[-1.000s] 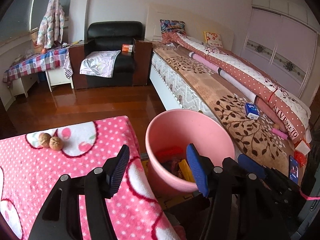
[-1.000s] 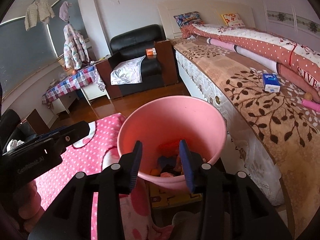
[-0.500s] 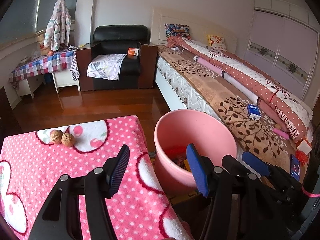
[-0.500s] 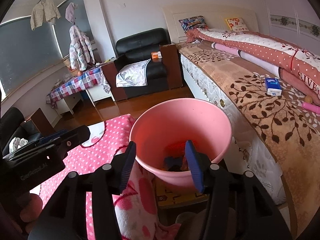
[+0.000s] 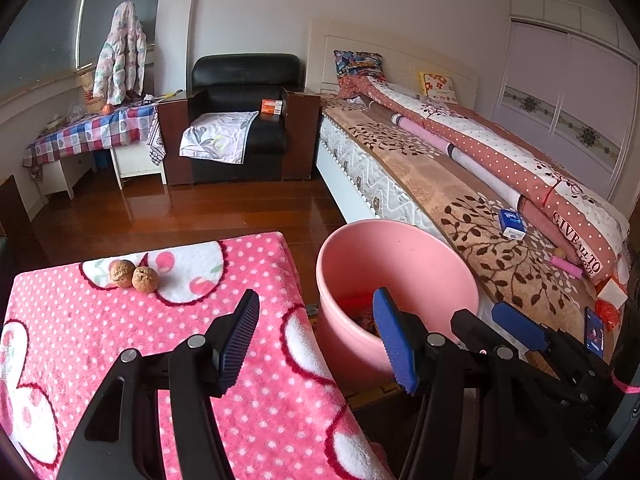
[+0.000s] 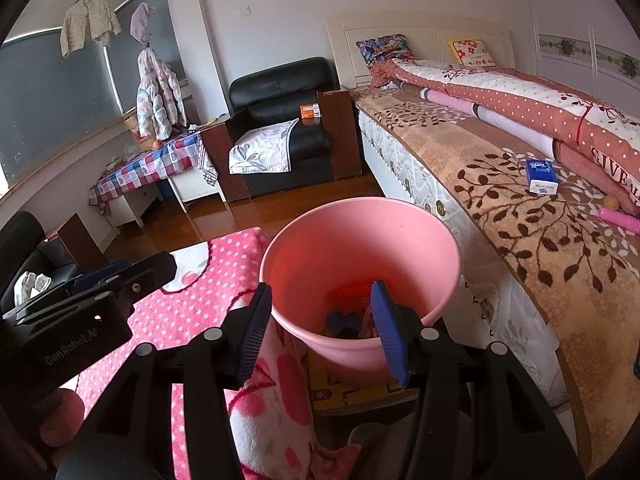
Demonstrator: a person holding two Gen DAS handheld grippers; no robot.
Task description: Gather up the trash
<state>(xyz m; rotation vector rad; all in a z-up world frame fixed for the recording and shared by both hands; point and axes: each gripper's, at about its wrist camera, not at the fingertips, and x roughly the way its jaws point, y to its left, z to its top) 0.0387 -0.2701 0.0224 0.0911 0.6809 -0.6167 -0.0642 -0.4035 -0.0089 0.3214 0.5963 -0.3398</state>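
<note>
A pink bucket (image 5: 400, 256) stands on the floor between the pink polka-dot table (image 5: 120, 340) and the bed. Red, blue and dark trash (image 6: 348, 320) lies at its bottom. Two walnuts (image 5: 134, 276) rest side by side on the table's far end. My left gripper (image 5: 318, 340) is open and empty, spanning the table's right edge and the bucket's near side. My right gripper (image 6: 322, 334) is open and empty too, over the near rim of the bucket (image 6: 360, 248). One of its blue pads (image 5: 518, 324) shows at the right of the left wrist view.
The bed (image 5: 440, 184) runs along the right, with a blue tissue pack (image 5: 512, 224) and a phone (image 5: 594, 332) on it. A black armchair (image 5: 240, 120) and a checked side table (image 5: 88, 132) stand at the back across open wooden floor.
My right gripper's jaws have spread wider over the bucket. The left wrist view has drawn back, so more of the table shows and the walnuts sit further right.
</note>
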